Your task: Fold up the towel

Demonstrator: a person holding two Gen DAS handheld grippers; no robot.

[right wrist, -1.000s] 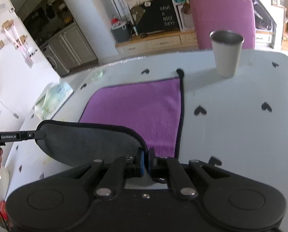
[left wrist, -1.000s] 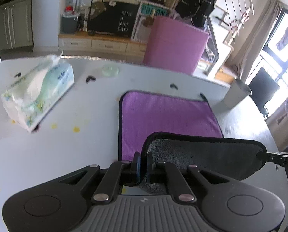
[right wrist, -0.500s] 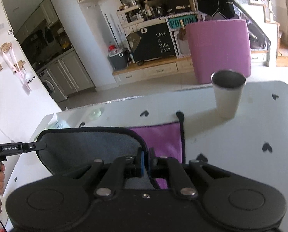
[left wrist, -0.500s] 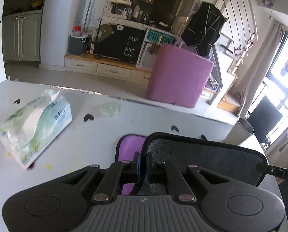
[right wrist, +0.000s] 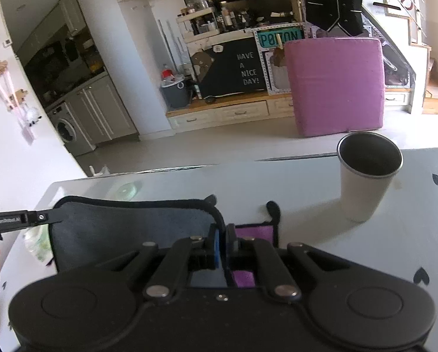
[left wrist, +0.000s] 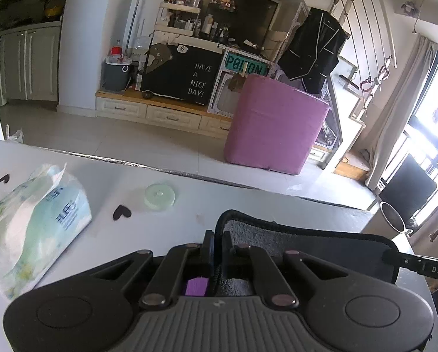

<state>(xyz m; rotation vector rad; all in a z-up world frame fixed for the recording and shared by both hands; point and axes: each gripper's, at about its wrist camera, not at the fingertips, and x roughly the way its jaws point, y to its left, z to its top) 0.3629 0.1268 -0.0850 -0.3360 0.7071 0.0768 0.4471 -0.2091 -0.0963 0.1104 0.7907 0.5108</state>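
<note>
Towel [left wrist: 301, 243] hangs stretched between our two claws, lifted above the table [right wrist: 307, 187] near its far edge so the fold lands square: left claw [left wrist: 216, 243] and right claw [right wrist: 221, 240] each clamped on a corner.

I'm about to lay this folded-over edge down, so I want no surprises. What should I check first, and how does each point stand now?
1. Left gripper pinching a towel corner: ok.
2. Right gripper pinching the other corner: ok.
3. Lifted edge spans flat between the grippers, grey side showing: ok.
4. Cup stands apart from the towel: ok.
5. Tissue pack stands apart: ok.
6. Lifted edge lined up with the far edge: cannot tell.
</note>
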